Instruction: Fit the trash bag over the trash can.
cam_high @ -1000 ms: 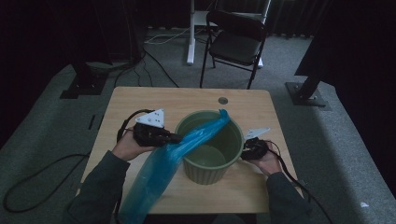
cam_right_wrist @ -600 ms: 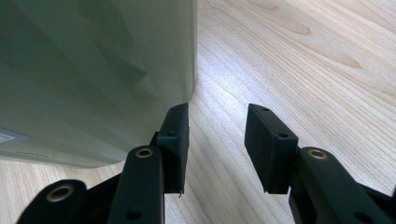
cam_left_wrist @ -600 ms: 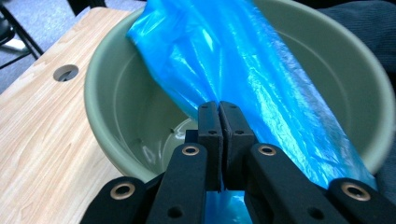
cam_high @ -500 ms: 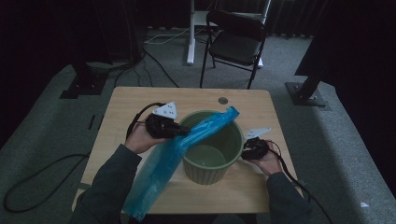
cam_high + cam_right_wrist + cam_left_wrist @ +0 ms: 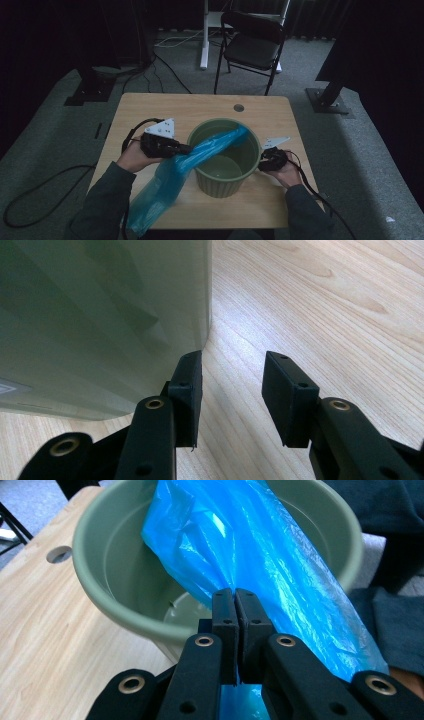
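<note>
A green plastic bucket [image 5: 227, 177] stands on the wooden table [image 5: 150, 107]. A long blue plastic bag [image 5: 165, 187] lies across the bucket's rim, its top end inside the bucket and its lower end hanging past the table's front edge. My left gripper [image 5: 184, 148] is shut on the blue bag [image 5: 280, 575] just left of the bucket [image 5: 95, 580]. My right gripper [image 5: 262, 161] rests against the bucket's right side. In the right gripper view it [image 5: 232, 390] stands open, one jaw touching the bucket wall [image 5: 100, 305], nothing between the jaws.
A round cable hole [image 5: 239, 107] sits near the table's far edge. Behind the table stand a black folding chair [image 5: 252, 45] and a white post [image 5: 204, 30]. Cables trail on the grey carpet. Dark stand bases lie at the left [image 5: 85, 92] and right [image 5: 327, 102].
My left gripper has carried the bag's gripped part further right and toward the bucket, so the bag's top end now lies deeper over the rim. The right gripper has stayed put.
</note>
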Motion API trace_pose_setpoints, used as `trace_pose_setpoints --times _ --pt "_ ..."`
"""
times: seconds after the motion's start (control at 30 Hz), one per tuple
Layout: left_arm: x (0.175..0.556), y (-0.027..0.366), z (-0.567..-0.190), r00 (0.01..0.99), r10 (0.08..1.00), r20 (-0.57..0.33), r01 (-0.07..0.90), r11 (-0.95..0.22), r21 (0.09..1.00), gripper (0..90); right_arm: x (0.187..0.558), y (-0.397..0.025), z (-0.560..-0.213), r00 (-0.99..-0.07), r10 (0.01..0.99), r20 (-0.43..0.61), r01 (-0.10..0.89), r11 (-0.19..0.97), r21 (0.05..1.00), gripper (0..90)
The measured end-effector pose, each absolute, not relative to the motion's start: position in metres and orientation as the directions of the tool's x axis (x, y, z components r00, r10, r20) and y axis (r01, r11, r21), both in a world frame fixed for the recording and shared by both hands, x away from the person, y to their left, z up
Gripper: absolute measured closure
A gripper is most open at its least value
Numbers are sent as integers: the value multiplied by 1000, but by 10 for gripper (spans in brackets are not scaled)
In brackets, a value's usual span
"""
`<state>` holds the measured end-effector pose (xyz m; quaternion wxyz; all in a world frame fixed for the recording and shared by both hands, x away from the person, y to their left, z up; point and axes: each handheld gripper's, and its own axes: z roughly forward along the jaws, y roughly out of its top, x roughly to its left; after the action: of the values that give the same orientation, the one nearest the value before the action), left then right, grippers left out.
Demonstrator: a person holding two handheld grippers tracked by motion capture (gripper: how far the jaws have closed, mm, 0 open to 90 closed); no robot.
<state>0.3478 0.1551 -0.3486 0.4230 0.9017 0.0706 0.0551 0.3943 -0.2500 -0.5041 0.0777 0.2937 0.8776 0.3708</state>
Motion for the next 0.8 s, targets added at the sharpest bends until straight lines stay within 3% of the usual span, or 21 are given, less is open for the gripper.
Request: trace_pose_setpoints --times 0.6,0.8 --pt "348 148 -347 989 141 32 71 -671 738 870 393 -255 -498 -804 590 78 454 524 721 598" --pt "351 147 -345 988 154 32 78 -658 749 875 392 -264 -481 -785 615 74 448 481 754 683"
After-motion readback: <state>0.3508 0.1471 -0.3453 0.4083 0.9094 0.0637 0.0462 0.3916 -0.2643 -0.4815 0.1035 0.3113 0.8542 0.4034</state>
